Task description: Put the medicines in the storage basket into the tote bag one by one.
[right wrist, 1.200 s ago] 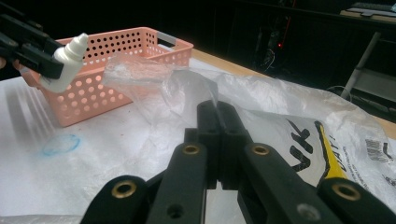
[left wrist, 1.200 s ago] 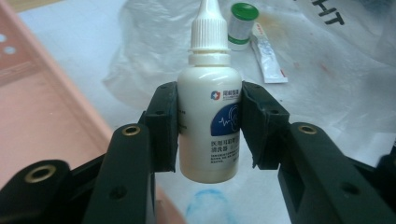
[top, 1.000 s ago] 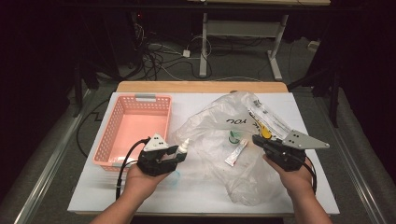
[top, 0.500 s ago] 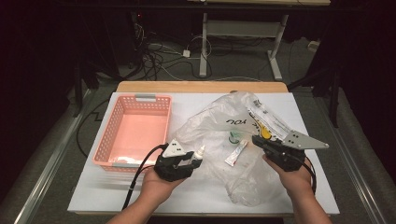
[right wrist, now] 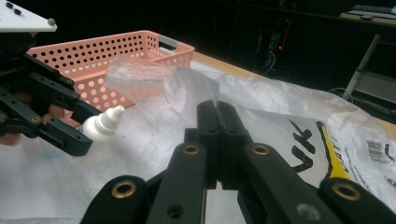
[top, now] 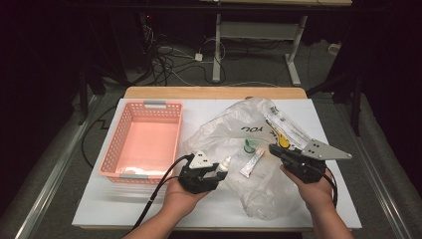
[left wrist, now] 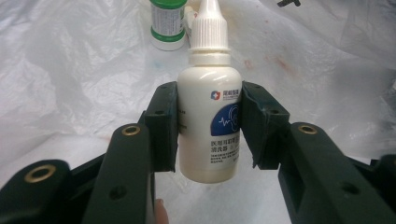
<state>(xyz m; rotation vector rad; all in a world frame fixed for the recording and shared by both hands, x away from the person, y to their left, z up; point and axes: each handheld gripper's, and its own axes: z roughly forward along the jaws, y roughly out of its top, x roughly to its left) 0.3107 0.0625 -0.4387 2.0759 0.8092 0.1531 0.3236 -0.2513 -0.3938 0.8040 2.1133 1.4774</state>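
From above, the left gripper (top: 219, 173) holds a little white bottle (top: 225, 164) beside the pink basket (top: 112, 149).

Up close, its jaws squeeze the bottle tight.

The right gripper (right wrist: 212, 109) pinches the plastic bag (right wrist: 154, 81). I think the bottle goes into the basket next.

The plastic bag (top: 234, 134) bears black letters reading "YOU", upside down.

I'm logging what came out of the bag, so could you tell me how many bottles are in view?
2. A white dropper bottle is clamped in the left gripper; a green-capped bottle stands on the plastic bag just beyond it. The crumpled bag may hide more.
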